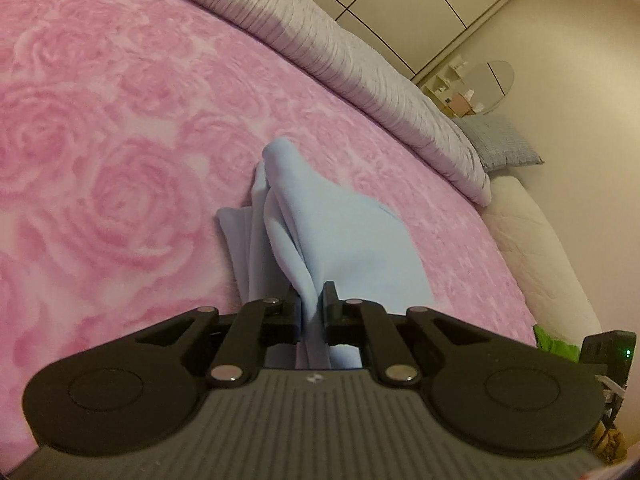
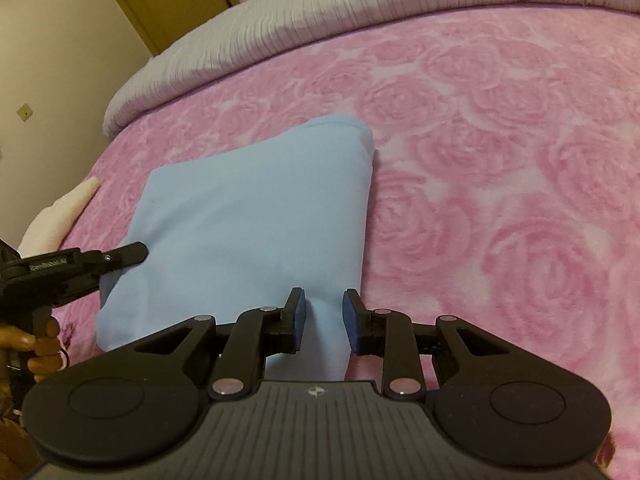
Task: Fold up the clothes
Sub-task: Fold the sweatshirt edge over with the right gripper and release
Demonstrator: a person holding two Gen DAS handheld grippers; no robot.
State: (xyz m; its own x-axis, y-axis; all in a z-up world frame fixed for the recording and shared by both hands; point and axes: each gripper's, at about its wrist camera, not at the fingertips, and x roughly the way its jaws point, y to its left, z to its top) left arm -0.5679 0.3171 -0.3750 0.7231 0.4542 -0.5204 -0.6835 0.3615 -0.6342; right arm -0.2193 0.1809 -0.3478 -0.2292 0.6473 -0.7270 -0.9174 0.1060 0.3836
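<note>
A light blue garment (image 2: 248,208) lies folded into a rough rectangle on a pink rose-patterned blanket (image 2: 480,160). In the left wrist view its near end (image 1: 340,240) rises in bunched folds into my left gripper (image 1: 312,292), which is shut on it. The right wrist view shows that same left gripper (image 2: 136,250) from the side at the garment's left corner, held by a hand (image 2: 40,344). My right gripper (image 2: 323,298) is at the garment's near right edge. Its blue-padded fingers stand apart with the fabric running flat between them, not pinched.
A grey ribbed duvet (image 1: 320,48) is bunched along the far side of the bed, beside a grey pillow (image 1: 496,140). Bare white mattress (image 1: 532,248) shows at the bed's edge. Something green (image 1: 556,342) lies nearby. A white cloth (image 2: 60,212) hangs off the left edge.
</note>
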